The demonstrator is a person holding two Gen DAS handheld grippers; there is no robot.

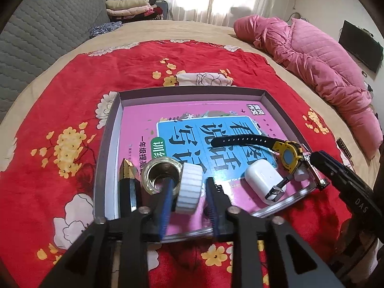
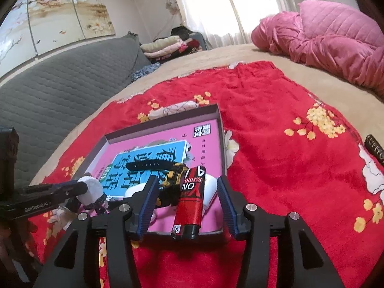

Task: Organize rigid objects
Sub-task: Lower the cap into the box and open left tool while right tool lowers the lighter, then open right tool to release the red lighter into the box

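A shallow box tray [image 1: 109, 144] on the red blanket holds a pink book [image 1: 141, 122]. On it lie a black pen with a gold tip [image 1: 127, 180], a brass fitting [image 1: 158, 170] with a white ribbed cap [image 1: 189, 189], a white earbud case [image 1: 262, 180] and a yellow watch [image 1: 289, 156]. My left gripper [image 1: 189, 181] stands open astride the white cap, with a gap at the right finger. In the right wrist view a red and black lighter [image 2: 192, 199] lies on the tray's near edge [image 2: 222, 144]. My right gripper [image 2: 187, 180] is open around it without touching.
A red floral blanket [image 2: 276, 120] covers the bed around the tray. A pink quilt [image 1: 316, 57] is heaped at the far right, a grey padded headboard [image 2: 60, 91] at the left, folded clothes [image 1: 134, 7] behind. A small dark object [image 2: 375, 147] lies at the blanket's right edge.
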